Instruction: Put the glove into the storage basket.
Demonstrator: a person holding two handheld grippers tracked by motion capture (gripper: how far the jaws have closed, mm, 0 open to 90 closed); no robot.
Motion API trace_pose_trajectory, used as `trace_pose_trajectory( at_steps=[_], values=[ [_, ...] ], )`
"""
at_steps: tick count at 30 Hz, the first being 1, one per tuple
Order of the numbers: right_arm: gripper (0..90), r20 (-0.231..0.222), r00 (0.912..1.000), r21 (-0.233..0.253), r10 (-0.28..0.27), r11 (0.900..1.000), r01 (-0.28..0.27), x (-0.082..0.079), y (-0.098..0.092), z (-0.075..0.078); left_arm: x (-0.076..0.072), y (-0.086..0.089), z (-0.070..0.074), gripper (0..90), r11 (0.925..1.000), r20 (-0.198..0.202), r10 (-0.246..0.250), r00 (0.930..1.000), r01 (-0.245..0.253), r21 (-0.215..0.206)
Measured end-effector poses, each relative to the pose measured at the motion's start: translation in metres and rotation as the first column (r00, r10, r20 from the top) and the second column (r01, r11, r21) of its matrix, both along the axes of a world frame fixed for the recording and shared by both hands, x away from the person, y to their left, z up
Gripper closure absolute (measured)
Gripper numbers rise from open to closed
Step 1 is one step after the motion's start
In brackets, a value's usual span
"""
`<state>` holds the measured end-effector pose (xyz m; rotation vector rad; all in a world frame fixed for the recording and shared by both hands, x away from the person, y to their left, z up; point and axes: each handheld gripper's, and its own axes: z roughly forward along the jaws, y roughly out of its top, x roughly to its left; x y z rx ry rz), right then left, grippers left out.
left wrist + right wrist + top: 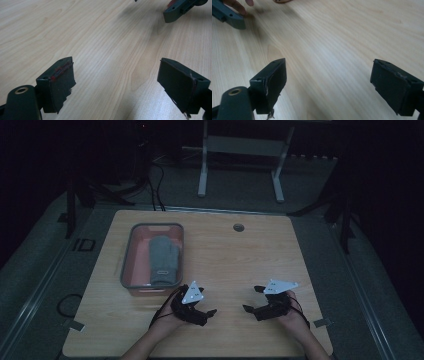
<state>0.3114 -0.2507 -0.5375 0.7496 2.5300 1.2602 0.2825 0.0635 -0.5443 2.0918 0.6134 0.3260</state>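
A grey mitten (pixel 163 259) lies flat in a pink tray with a grey rim (pixel 128 251) on the left half of the wooden table (pixel 235 255). My left gripper (pixel 208 301) rests near the front edge, just right of the tray's near corner, and points right. It is open (pixel 116 65) over bare wood. My right gripper (pixel 250 299) faces it from the right, a short gap away, also open (pixel 328 63) with nothing between its fingers. Each gripper view shows a jaw of the other gripper at its top edge.
A round cable hole (pixel 238 227) sits near the table's far edge. Beyond the table stand white desk legs (pixel 202 170) and dark cables (pixel 155 185) on the floor. Bare wood spreads across the table's middle and right.
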Motion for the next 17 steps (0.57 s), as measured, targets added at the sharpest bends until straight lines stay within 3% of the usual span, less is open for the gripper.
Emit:
trace_pose_trajectory(
  at_steps=[8, 17],
  values=[
    [13.7, 0.01, 0.9999, -0.025, -0.005, 1.0, 0.005, -0.006, -0.015, -0.011, -0.002, -0.002, -0.002, 14.4, 0.9999, 0.018, -0.014, 0.9997, 0.014, 0.005],
    [13.8, 0.019, 0.9993, -0.004, -0.031, 0.999, 0.032, -0.005, -0.021, -0.014, -0.004, -0.002, -0.003, 14.4, 0.9999, 0.032, -0.002, 0.9995, 0.002, 0.012]
  ],
)
